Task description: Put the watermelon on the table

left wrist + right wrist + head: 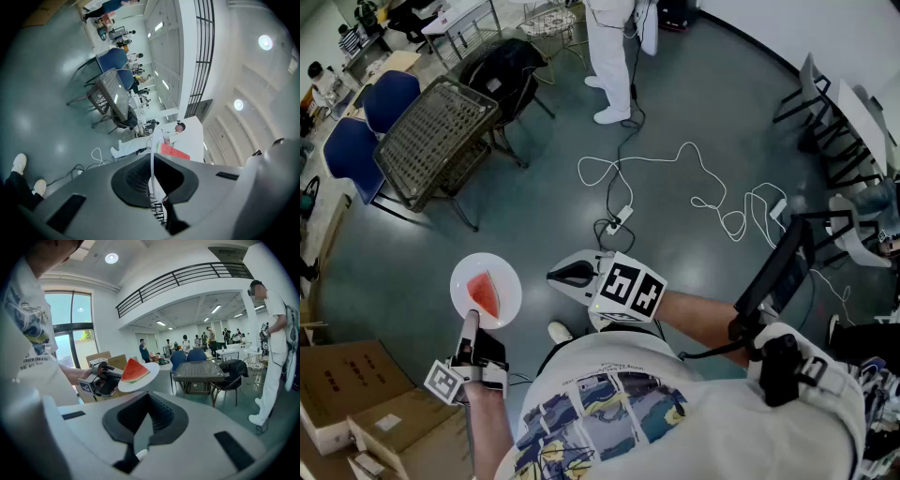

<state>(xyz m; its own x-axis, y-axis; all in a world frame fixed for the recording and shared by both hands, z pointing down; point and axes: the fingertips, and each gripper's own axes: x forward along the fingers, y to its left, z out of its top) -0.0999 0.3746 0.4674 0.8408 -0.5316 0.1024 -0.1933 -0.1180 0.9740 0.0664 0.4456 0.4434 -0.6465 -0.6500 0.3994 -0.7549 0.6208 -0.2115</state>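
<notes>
A red watermelon slice [485, 294] lies on a small white plate [504, 277]. My left gripper [472, 321] is shut on the plate's near rim, holding it level above the floor at the lower left. In the left gripper view the plate's edge [152, 161] runs between the jaws, with the watermelon [174, 151] beyond. My right gripper [567, 276] is beside the plate, to its right, its jaws together on nothing. The right gripper view shows the watermelon [133, 371], the plate [151, 373] and the left gripper [104, 379] ahead. The dark wicker table [441, 131] stands farther off, upper left.
Two blue chairs [356, 141] and a black chair [511, 70] surround the table. A white cable with a power strip [619, 220] snakes over the floor. A person in white [609, 56] stands beyond. Cardboard boxes [356, 394] sit lower left; folded chairs [834, 122] stand right.
</notes>
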